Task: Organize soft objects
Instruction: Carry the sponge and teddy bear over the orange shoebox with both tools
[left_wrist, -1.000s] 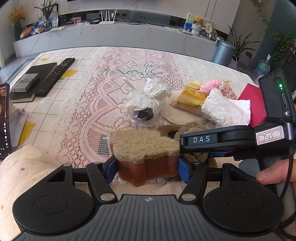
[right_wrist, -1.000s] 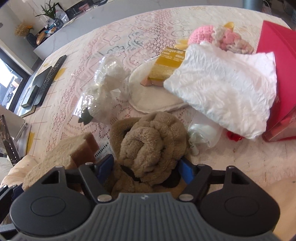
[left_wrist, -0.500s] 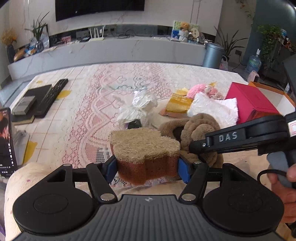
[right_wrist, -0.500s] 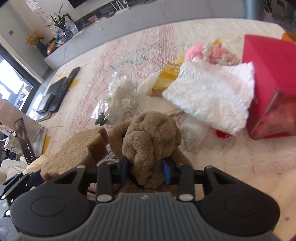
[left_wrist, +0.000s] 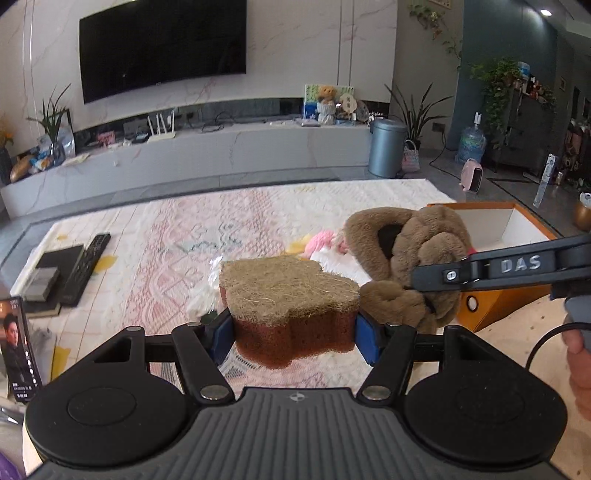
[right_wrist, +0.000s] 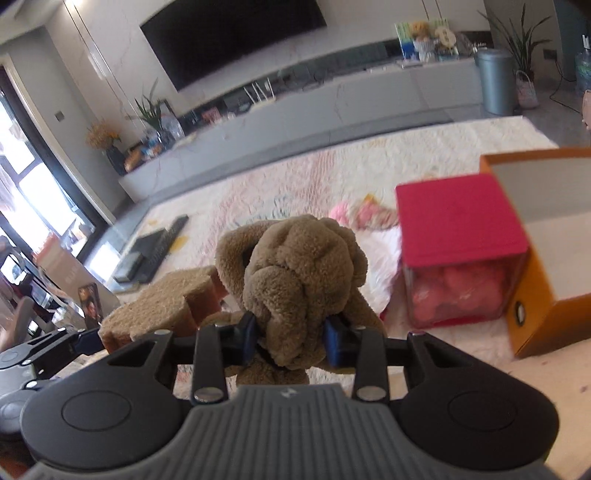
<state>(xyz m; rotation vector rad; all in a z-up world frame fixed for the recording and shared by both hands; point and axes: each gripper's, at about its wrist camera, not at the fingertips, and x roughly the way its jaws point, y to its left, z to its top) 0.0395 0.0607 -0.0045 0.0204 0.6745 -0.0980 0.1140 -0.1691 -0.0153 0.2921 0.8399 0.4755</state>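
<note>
My left gripper (left_wrist: 293, 334) is shut on a brown sponge (left_wrist: 288, 299) with a fibrous tan top, held in the air above the lace cloth (left_wrist: 177, 254). My right gripper (right_wrist: 291, 341) is shut on a brown plush toy (right_wrist: 299, 266), squeezed between the blue pads and lifted off the table. In the left wrist view the plush toy (left_wrist: 410, 254) hangs just right of the sponge, with the right gripper's arm crossing in front of it. In the right wrist view the sponge (right_wrist: 162, 310) sits to the left of the plush.
An open orange box (right_wrist: 546, 236) with a white inside stands at the right, a red-lidded clear box (right_wrist: 458, 251) beside it. A pink knitted item (left_wrist: 321, 240) and white tissue (left_wrist: 347, 264) lie behind the sponge. A remote (left_wrist: 85, 269) and books (left_wrist: 44, 277) lie far left.
The right gripper closed on the plush toy and lifted it. Both grippers rose with their loads, so the views now show the room and the orange box.
</note>
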